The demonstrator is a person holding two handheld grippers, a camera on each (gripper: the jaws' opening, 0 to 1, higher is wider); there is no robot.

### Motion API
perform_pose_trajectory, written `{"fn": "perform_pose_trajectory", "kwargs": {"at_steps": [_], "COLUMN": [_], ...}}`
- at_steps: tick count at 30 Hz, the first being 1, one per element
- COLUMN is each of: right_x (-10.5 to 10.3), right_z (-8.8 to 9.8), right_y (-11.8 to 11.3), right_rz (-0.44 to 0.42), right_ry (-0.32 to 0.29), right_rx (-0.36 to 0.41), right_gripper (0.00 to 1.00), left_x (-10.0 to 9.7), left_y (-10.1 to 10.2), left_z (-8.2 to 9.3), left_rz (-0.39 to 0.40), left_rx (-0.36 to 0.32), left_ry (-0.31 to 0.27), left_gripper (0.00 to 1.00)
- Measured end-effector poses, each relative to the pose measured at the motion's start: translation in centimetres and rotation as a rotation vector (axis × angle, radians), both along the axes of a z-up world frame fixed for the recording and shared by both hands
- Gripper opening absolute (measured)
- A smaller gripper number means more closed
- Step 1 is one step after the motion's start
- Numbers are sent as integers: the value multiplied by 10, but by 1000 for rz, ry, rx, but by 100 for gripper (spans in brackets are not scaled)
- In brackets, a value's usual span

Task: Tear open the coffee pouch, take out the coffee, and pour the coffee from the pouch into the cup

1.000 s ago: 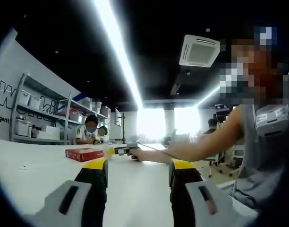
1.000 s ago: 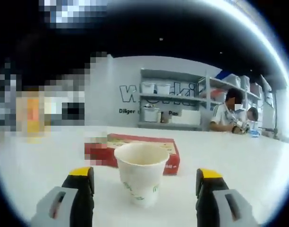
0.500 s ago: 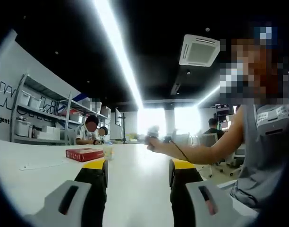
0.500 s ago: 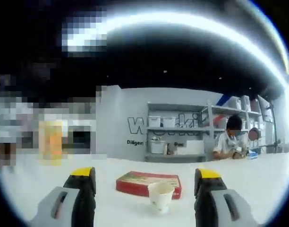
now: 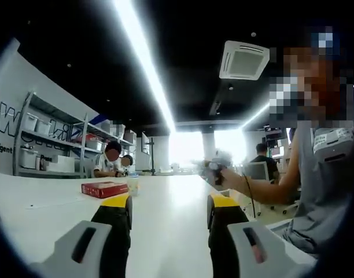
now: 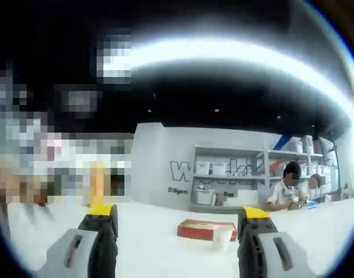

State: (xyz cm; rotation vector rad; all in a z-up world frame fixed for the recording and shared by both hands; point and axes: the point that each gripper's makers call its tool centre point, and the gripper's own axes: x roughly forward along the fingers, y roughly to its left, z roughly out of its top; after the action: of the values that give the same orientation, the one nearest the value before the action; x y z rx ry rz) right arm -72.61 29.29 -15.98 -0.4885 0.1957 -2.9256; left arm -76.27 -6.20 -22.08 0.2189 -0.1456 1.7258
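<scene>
Jaws: your left gripper (image 5: 168, 211) and right gripper (image 6: 180, 223) stand wide open, both empty. The box (image 6: 206, 229) lies at 12 o'clock, the cup (image 6: 224, 238) touching at 1. No pouch discernible; find it, then grip near its top edge.

left gripper view: low over the white table (image 5: 165, 231), facing along it toward the far windows | right gripper view: low, facing the shelved wall | shared: table, red box (image 5: 104, 189) (image 6: 206, 229), shelves (image 5: 50, 145) (image 6: 235, 179)
</scene>
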Motion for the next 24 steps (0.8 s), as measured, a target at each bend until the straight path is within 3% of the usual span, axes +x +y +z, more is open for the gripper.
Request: {"fn": "perform_pose_trajectory", "kwargs": {"at_steps": [6,10,16,20,24], "right_x": [29,46,69,79,81], "right_z": [-1,-2,-6,-16,-25], "right_y": [-41,-67,-81,-79,-84], "right_rz": [34,85,97,95,106], "right_ry": [22,26,47,59,37], "right_rx": [17,-20,-26,-83,-76], "right_gripper": [86,86,86,86,87], "left_x": [-4,-8,-18,-27,-28], "left_y": [-1,-2,-7,-3,3], "left_z": [0,0,2,-9,-14], "left_rz": [8,13,45,98,149], "left_rx": [-1,-1,7,-53,-105], "left_ry": [1,3,3,9,-10], "left_gripper": [54,55,56,57,62]}}
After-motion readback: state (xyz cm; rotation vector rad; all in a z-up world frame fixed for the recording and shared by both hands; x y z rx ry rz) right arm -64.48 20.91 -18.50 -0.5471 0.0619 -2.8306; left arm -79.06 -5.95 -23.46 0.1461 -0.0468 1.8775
